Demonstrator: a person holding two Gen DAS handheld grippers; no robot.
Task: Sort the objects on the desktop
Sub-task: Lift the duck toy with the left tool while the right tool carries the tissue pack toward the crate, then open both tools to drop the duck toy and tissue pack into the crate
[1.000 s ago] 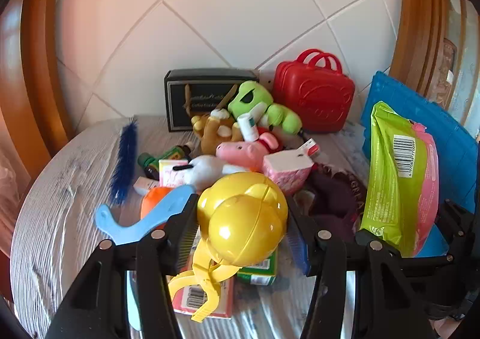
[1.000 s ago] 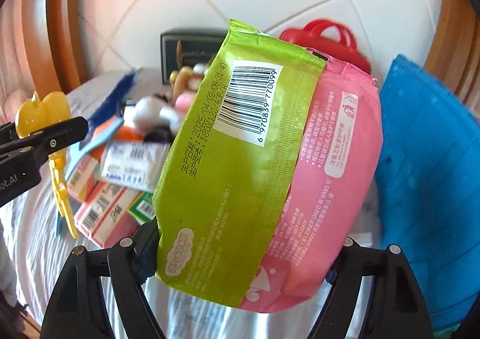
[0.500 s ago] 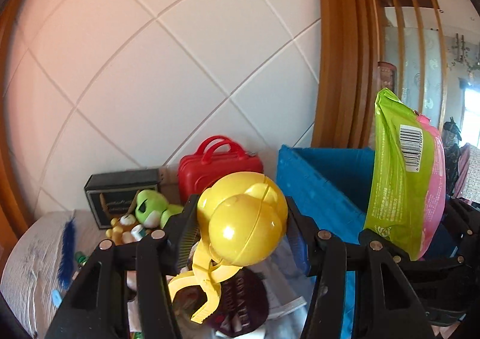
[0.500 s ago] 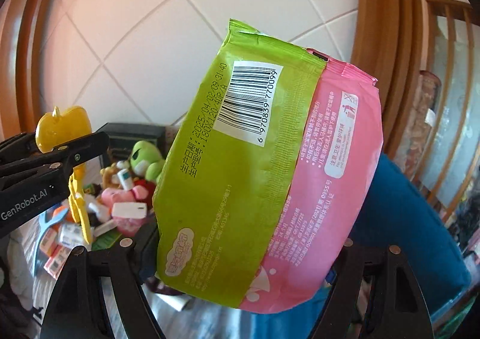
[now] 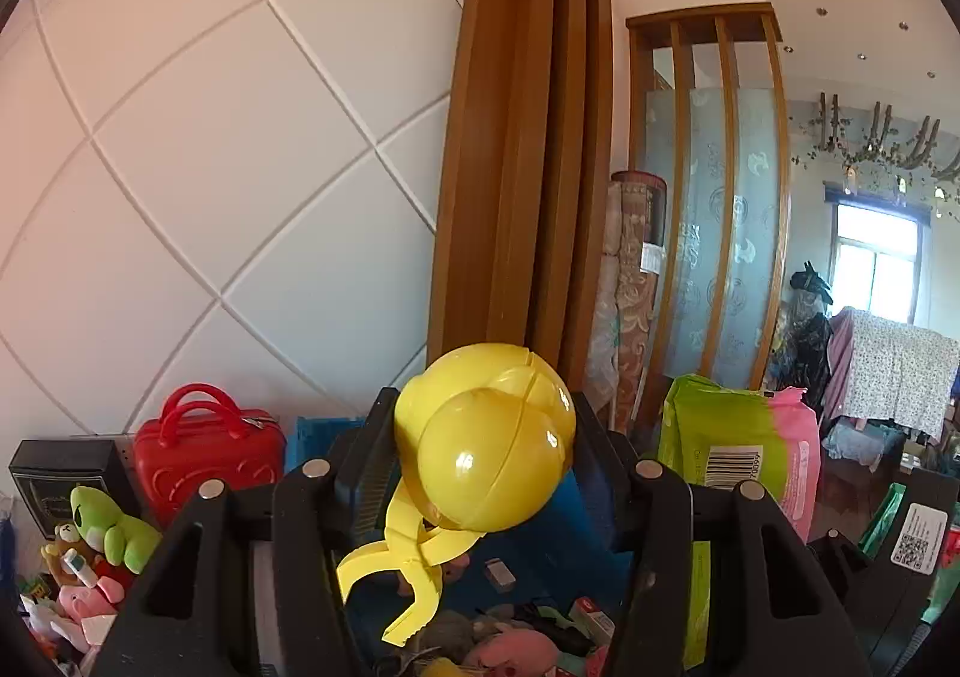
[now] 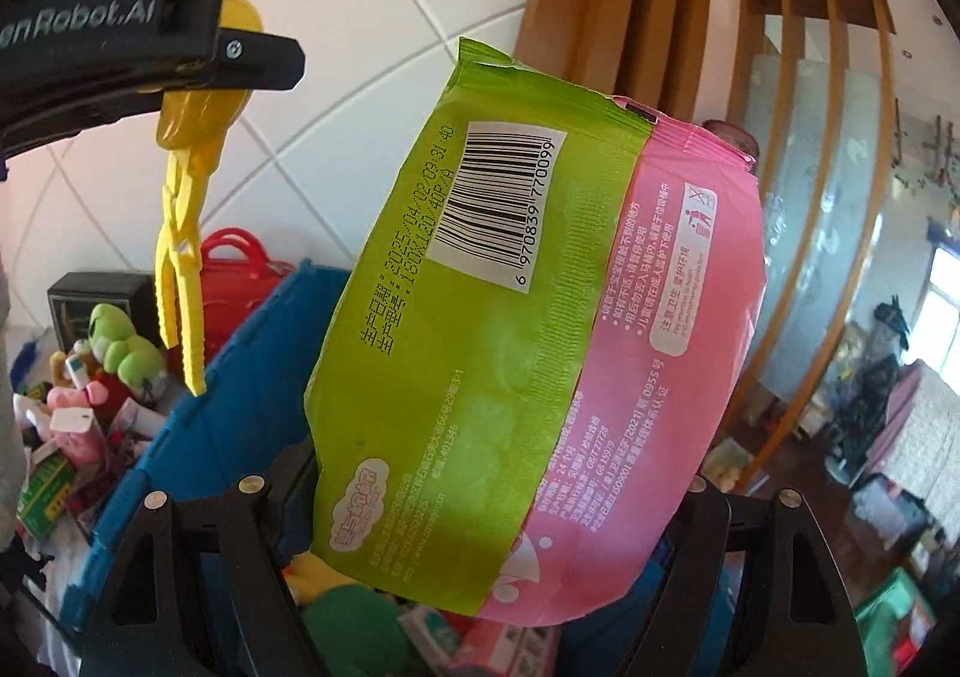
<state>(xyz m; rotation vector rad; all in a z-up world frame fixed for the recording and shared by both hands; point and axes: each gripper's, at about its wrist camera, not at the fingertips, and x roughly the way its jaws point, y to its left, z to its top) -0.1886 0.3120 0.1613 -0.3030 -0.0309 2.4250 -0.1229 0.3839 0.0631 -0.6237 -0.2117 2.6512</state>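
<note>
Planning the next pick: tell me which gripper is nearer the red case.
Left. The left gripper hovers just right of the red case; the right gripper is farther right, beyond it.

The left gripper (image 5: pixel 483 473) is holding the ball-shaped tongs (image 5: pixel 486 455) between its fingers, and the tongs' handles are hanging down over the crate (image 6: pixel 198 437). The right gripper (image 6: pixel 492 497) is holding the wipes pack (image 6: pixel 528 329) upright, to the right of the left gripper. The crate is lying below both, with small items inside it. To its left, the toy pile (image 6: pixel 90 377) is lying on the table, and behind the pile the small suitcase (image 5: pixel 207 452) and the box (image 5: pixel 60 473) are standing against the wall (image 5: pixel 210 167).
</note>
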